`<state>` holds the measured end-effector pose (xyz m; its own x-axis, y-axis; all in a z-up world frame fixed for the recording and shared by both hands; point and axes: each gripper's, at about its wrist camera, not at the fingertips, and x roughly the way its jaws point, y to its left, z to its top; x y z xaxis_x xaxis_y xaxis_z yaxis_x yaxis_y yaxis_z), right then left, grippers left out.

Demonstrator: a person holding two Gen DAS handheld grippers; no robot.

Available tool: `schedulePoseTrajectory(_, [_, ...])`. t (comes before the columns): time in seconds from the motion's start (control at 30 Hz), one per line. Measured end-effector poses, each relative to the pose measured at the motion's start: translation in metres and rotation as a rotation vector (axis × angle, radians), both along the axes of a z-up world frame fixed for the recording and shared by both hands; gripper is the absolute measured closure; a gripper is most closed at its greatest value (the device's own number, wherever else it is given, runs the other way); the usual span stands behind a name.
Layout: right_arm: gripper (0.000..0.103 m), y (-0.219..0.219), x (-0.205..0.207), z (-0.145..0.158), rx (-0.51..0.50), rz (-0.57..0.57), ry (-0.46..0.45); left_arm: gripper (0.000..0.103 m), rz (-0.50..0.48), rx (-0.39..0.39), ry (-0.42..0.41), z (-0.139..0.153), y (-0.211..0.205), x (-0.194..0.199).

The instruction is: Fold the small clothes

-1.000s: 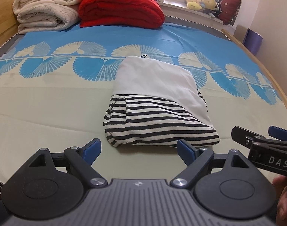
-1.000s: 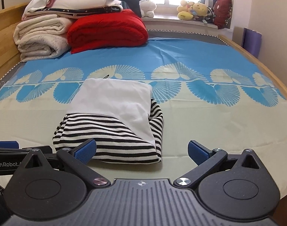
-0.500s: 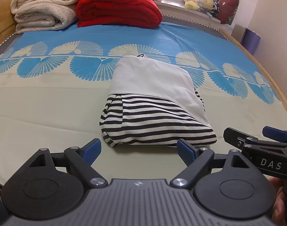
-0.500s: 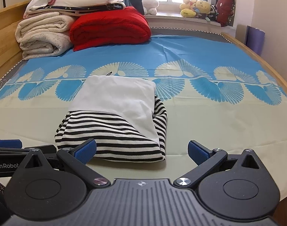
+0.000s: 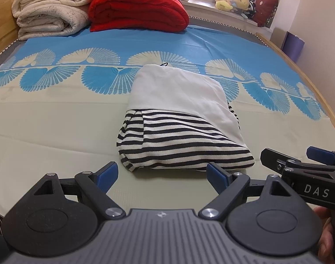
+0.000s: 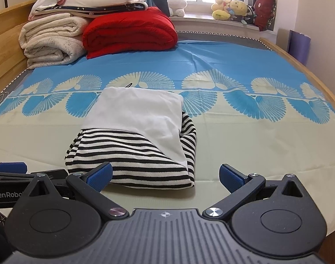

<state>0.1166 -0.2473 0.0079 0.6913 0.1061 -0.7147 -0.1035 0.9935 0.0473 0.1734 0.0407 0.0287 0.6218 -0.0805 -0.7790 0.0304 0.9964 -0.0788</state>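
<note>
A folded garment, white on top with black-and-white stripes toward me, lies on the bed sheet. My left gripper hovers just in front of the garment's near edge, open, with nothing between its blue pads. In the right wrist view the same garment sits ahead and left of centre. My right gripper is open and empty, and its left pad lies close to the striped edge. Each gripper shows in the other's view: the right gripper at the right, the left gripper at the left.
A red folded blanket and a stack of cream blankets lie at the far left of the bed. Stuffed toys line the windowsill. The wooden bed frame runs along the right side, with a purple roll beyond it.
</note>
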Motion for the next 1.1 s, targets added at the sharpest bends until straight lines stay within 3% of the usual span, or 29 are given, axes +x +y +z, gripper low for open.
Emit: schedulePoseTrajectory(1.1, [0.001,0.0029,0.0022,-0.0022,-0.002,-0.005,0.009,0.012,-0.001,0.005,0.003,-0.0016,0.0025,0.0004])
